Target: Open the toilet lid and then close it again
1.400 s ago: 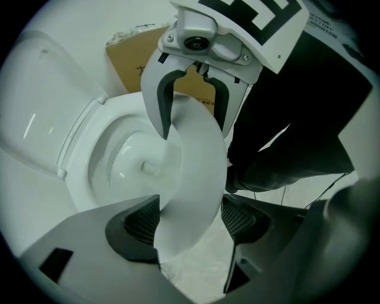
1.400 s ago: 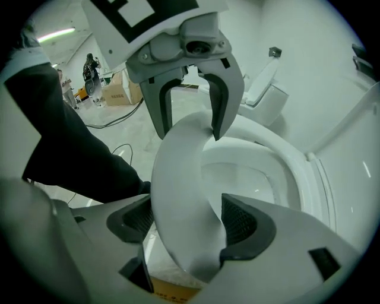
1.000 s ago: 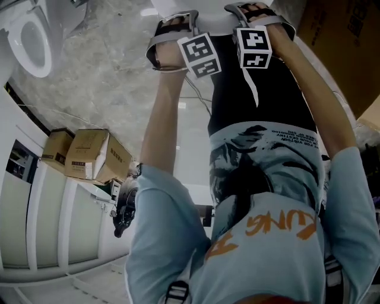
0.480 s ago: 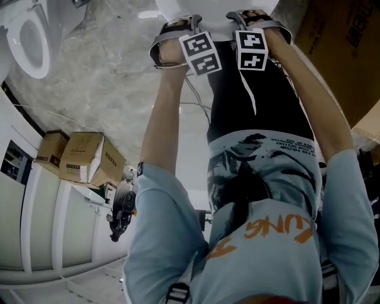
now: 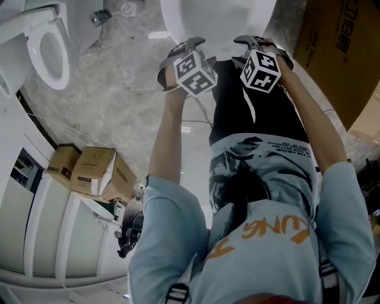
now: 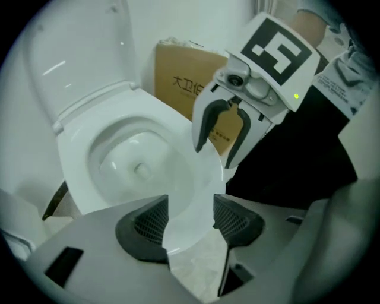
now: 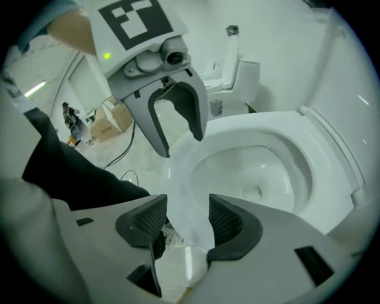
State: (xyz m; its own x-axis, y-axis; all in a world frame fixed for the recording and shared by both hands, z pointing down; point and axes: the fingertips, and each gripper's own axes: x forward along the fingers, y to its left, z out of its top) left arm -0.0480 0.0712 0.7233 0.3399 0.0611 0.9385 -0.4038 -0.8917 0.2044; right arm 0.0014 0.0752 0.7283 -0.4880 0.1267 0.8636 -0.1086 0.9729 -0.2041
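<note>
Both grippers have rolled since the earlier frame, and their jaws have just been closing partway. The left gripper [image 6: 190, 221] and right gripper [image 7: 187, 222] stand apart-jawed, pinching nothing, side by side at the toilet seat's [image 6: 199, 178] front rim. The toilet lid [image 6: 77, 53] stands raised behind.

The marbled floor [image 5: 119, 101] carries a toilet [image 5: 217, 18] and cardboard boxes [image 5: 98, 171].

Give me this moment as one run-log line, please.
lid: up | left gripper: jaws apart astride front rim, just been closing, no grip seen | right gripper: same
</note>
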